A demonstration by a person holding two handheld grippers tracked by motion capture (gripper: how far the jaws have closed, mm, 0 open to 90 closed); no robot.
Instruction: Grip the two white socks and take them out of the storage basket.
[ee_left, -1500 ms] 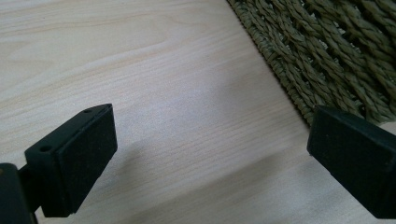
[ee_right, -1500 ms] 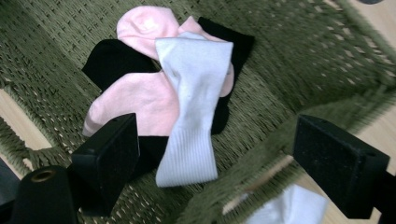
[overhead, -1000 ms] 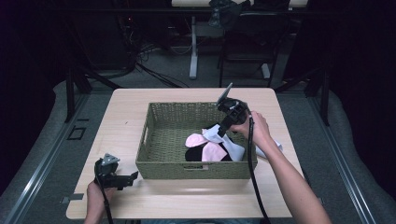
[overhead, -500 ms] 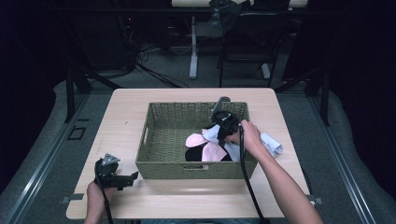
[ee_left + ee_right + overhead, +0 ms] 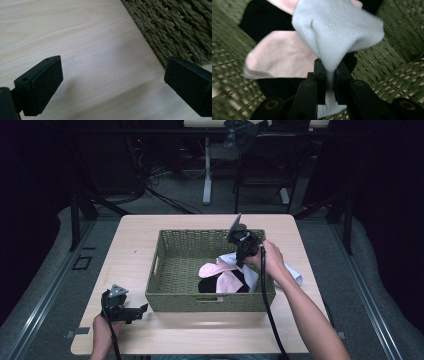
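A green woven basket (image 5: 156, 270) stands mid-table and holds a pink cloth (image 5: 222, 279), a black cloth (image 5: 205, 285) and a white sock (image 5: 227, 259). My right gripper (image 5: 239, 262) reaches down into the basket's right half. Its jaws have just been closing, and they now pinch the white sock. In the right gripper view the right gripper (image 5: 330, 75) is shut on the white sock (image 5: 337, 30), which bunches above the pink cloth (image 5: 279, 55) and the black cloth (image 5: 259, 17). My left gripper (image 5: 142, 309) rests open on the table by the basket's front left corner, with bare wood between its jaws (image 5: 112, 85).
More white fabric (image 5: 294, 274) lies on the table just outside the basket's right wall, beside the right forearm. In the left gripper view the basket wall (image 5: 175, 25) is close at upper right. Bare wooden tabletop (image 5: 130, 250) surrounds the basket. Chair and table legs stand on the floor beyond.
The right hand came from above the basket's right rim down into the basket, and its jaws closed on the white sock. The left gripper stayed still.
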